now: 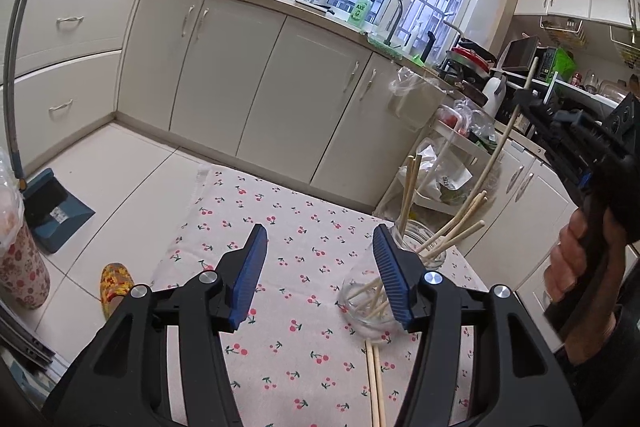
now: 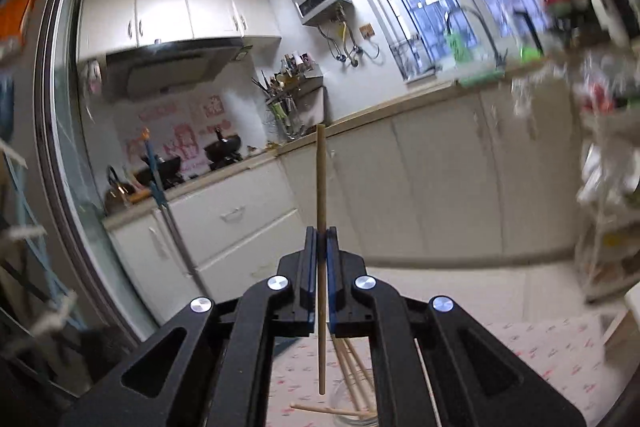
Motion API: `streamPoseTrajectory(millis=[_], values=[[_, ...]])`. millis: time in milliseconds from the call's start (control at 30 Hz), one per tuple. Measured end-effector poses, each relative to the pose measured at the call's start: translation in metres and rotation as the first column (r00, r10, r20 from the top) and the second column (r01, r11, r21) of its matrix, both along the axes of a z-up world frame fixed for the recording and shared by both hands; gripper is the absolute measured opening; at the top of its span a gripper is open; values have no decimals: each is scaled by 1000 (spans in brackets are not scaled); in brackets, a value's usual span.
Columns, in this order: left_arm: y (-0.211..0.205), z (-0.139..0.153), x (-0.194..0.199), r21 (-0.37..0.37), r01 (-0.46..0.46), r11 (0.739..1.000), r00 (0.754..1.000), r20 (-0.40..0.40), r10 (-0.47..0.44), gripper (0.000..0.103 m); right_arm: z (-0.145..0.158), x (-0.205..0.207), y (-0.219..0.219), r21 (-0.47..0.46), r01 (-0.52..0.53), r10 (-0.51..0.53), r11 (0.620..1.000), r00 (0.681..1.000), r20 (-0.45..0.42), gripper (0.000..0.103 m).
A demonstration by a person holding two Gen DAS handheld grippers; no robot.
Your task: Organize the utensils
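A glass jar (image 1: 372, 307) with several wooden chopsticks (image 1: 452, 231) stands on the cherry-print tablecloth (image 1: 288, 227). My left gripper (image 1: 322, 267) hovers over the cloth, open, with nothing between its blue pads. Its right finger (image 1: 394, 275) overlaps the jar in the picture. Two chopsticks (image 1: 375, 383) lie flat on the cloth near the jar. High on the right, a hand (image 1: 576, 259) holds my right gripper (image 1: 522, 98), shut on a single chopstick (image 1: 505, 141). In the right wrist view that chopstick (image 2: 321, 183) stands upright in the shut gripper (image 2: 321, 239), above the jar (image 2: 352, 399).
White base cabinets (image 1: 256, 79) run behind the table, with a sink tap (image 1: 394, 11) under the window. A wire rack with bags (image 1: 444, 171) stands right of the table. On the floor lie a blue dustpan (image 1: 56, 211) and a patterned slipper (image 1: 116, 283). A floral cylinder (image 1: 22, 267) stands far left.
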State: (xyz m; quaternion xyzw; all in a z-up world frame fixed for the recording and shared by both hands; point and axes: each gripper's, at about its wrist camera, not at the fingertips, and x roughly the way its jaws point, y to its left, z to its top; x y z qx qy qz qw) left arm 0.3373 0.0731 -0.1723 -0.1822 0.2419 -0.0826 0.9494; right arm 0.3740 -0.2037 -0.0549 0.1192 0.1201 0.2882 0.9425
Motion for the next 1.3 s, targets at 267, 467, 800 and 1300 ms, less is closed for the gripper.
streamPoseTrajectory(millis=[267,467,800,1300], values=[[8,4,-10,9,-10,1000,1000,5,10,52,-45,1,25,-132,49,-57,990,997,-57,5],[7,10,-19,17,-4,1000,1000,5,4,53,-67,-6,29,-172,48,-68,984,991,-116,21],[-12,19,-37,88,35,996,998,-60,-29,59,-62,-82,-6,-121,149,-173,981,959,-225,59],[-33,-21,-45,199,107,974,961,-271,-50,63,-186,-87,54,-381,-109,-151,918,793,-590,35]])
